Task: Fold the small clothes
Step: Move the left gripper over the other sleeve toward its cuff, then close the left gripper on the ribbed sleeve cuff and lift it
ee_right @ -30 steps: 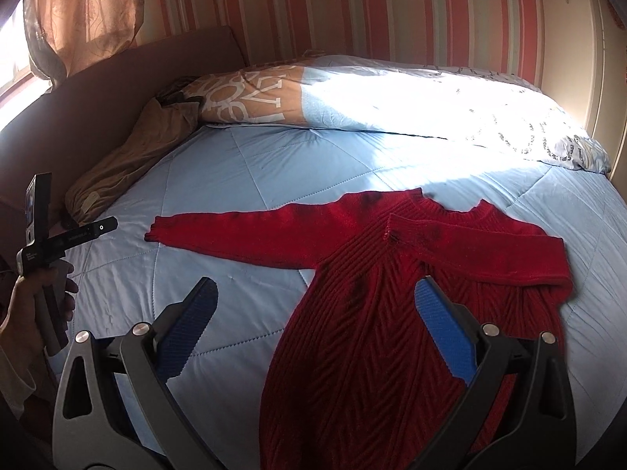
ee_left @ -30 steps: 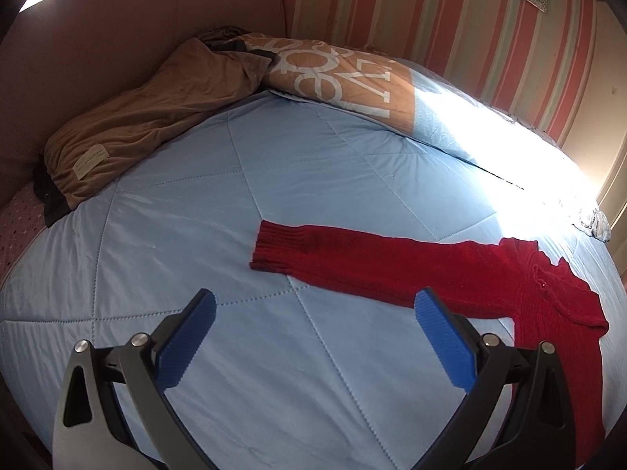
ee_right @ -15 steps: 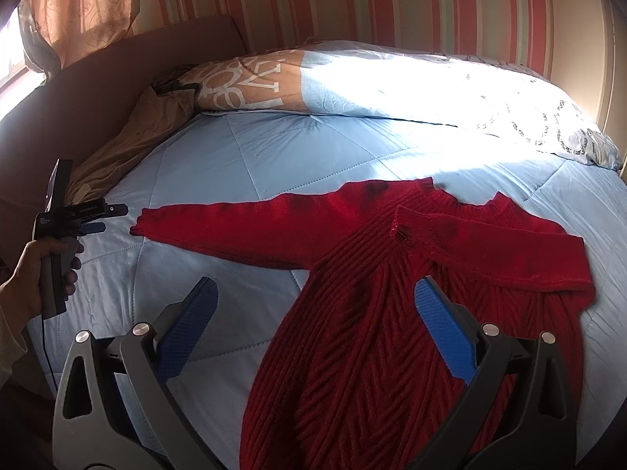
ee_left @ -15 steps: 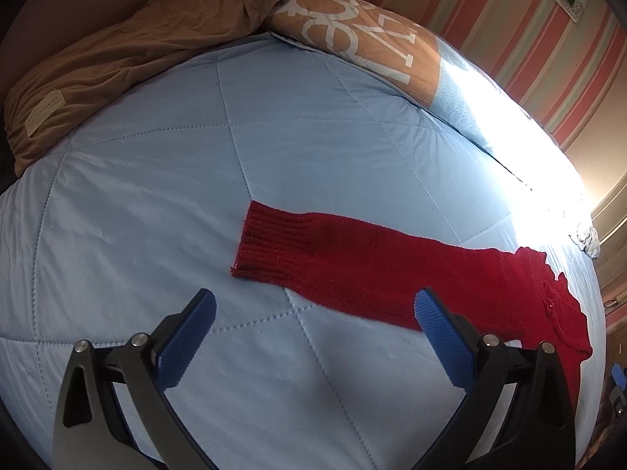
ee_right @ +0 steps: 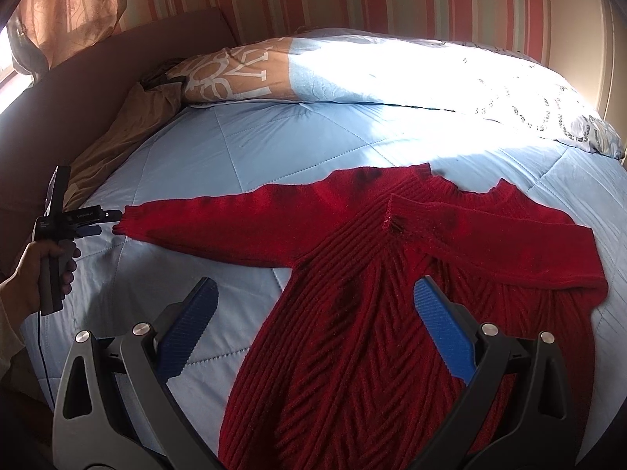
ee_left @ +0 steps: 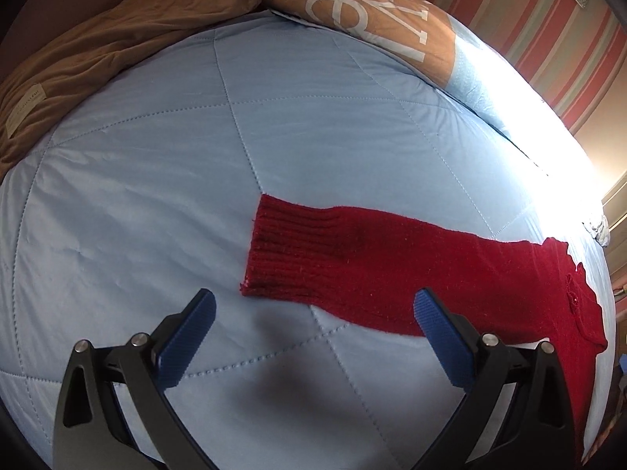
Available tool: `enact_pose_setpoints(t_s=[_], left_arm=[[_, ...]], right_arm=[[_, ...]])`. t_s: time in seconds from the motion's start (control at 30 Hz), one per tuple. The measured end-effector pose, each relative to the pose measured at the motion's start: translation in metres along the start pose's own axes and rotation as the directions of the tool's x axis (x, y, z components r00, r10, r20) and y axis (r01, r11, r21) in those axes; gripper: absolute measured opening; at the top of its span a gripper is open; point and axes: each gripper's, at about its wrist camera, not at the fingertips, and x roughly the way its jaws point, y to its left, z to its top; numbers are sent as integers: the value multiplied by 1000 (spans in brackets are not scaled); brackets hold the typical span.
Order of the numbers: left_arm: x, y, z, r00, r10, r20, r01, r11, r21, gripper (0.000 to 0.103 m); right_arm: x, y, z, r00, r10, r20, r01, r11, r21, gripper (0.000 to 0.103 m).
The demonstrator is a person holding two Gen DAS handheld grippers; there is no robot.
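A red knit sweater [ee_right: 352,313] lies flat on the light blue quilt [ee_right: 243,149]. Its right sleeve is folded across the chest; its left sleeve [ee_right: 219,223] stretches straight out to the left. In the left wrist view that sleeve [ee_left: 372,262] lies just ahead, its ribbed cuff [ee_left: 282,250] near my left gripper [ee_left: 313,313], which is open and empty just above the quilt. The left gripper also shows in the right wrist view [ee_right: 94,221] right at the cuff. My right gripper [ee_right: 313,301] is open and empty above the sweater's body.
A brown blanket [ee_left: 98,51] lies bunched at the quilt's far left by the headboard. An orange and white patterned pillow [ee_left: 372,11] and a sunlit patterned pillow [ee_right: 470,90] lie along the striped wall.
My left gripper has moved forward and down toward the sleeve cuff, which now looks larger and closer. My right gripper has edged closer over the sweater body. Both stay open.
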Motion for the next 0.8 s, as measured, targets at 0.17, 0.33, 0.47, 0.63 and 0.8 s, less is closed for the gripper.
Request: enact_pose_setpoints(t_s=[0.17, 0.33, 0.47, 0.63, 0.8], left_arm=[[9, -1, 3, 1000, 11, -17, -11, 1000, 10, 74], [15, 4, 5, 998, 56, -33, -56, 998, 4, 67], [17, 9, 6, 995, 91, -31, -91, 996, -4, 66], [29, 5, 7, 991, 120, -53, -119, 993, 17, 64], [34, 1, 11, 988, 142, -54, -142, 990, 11, 57]], right_arm=[[5, 3, 0, 1000, 4, -2, -4, 1000, -10, 100], [11, 3, 0, 1000, 11, -5, -11, 1000, -9, 100], [13, 3, -1, 1000, 15, -6, -15, 1000, -3, 100], [15, 3, -2, 1000, 18, -16, -18, 1000, 3, 100], [17, 1, -2, 1000, 11, -18, -11, 1000, -4, 100]])
